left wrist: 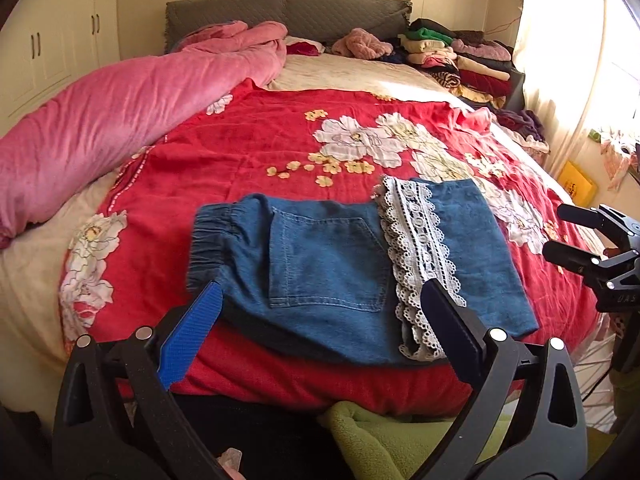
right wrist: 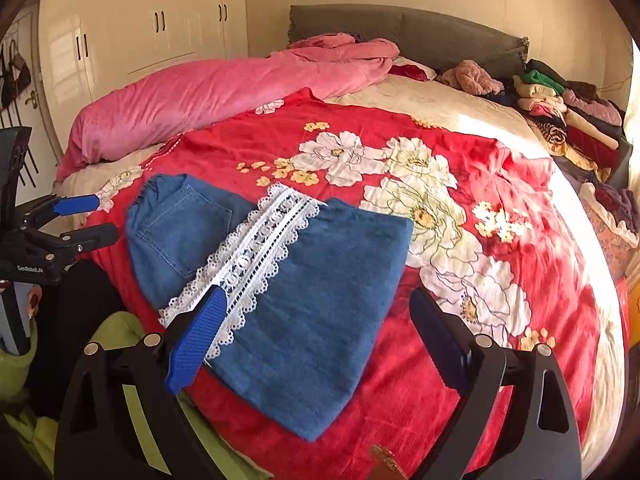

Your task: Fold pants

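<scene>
Blue denim pants (left wrist: 332,268) with a white lace band (left wrist: 416,248) lie folded flat on the red flowered blanket (left wrist: 256,148) near the bed's front edge. The elastic waistband is at the left, a back pocket faces up. My left gripper (left wrist: 320,292) is open and empty, hovering just in front of the pants. My right gripper (right wrist: 316,300) is open and empty over the pants' near right part (right wrist: 312,304). The right gripper also shows at the right edge of the left wrist view (left wrist: 576,236); the left gripper shows at the left edge of the right wrist view (right wrist: 80,220).
A rolled pink duvet (left wrist: 120,112) lies along the bed's left side. Piles of folded clothes (left wrist: 460,56) sit at the far right by the grey headboard (left wrist: 288,12). Green fabric (left wrist: 384,436) is below the front edge. White wardrobes (right wrist: 160,40) stand at left.
</scene>
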